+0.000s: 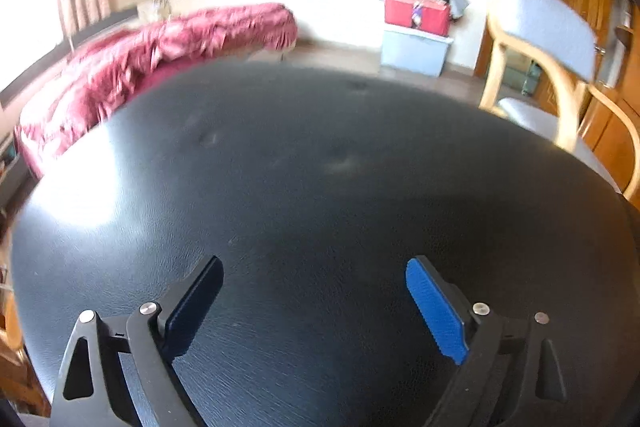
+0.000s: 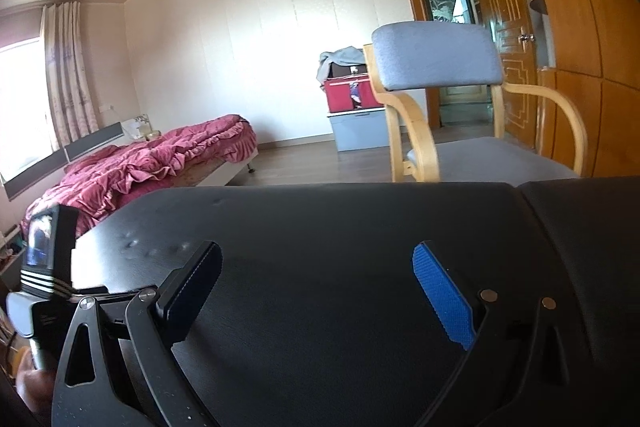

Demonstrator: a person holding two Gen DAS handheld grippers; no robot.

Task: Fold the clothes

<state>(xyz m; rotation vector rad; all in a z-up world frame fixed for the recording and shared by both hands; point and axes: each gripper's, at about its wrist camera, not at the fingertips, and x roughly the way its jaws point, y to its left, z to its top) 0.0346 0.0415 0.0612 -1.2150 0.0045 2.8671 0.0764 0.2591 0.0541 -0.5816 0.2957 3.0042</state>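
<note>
My left gripper (image 1: 316, 267) is open and tilted down over a black, leather-like table top (image 1: 320, 147); nothing is between its black pad and blue pad. My right gripper (image 2: 318, 251) is also open and empty, held low over the same table top (image 2: 320, 211). No garment lies on the black surface in either view. At the left edge of the right wrist view, the body of the other hand-held device (image 2: 48, 259) shows with a small screen. A seam splits off a second dark section (image 2: 580, 227) at the right.
A wooden chair with grey cushions (image 2: 436, 59) stands just past the table's far right edge. A bed with a crumpled red quilt (image 2: 160, 159) is at the left. A red box (image 2: 348, 95) with grey cloth on top stands by the far wall. Wooden doors fill the right.
</note>
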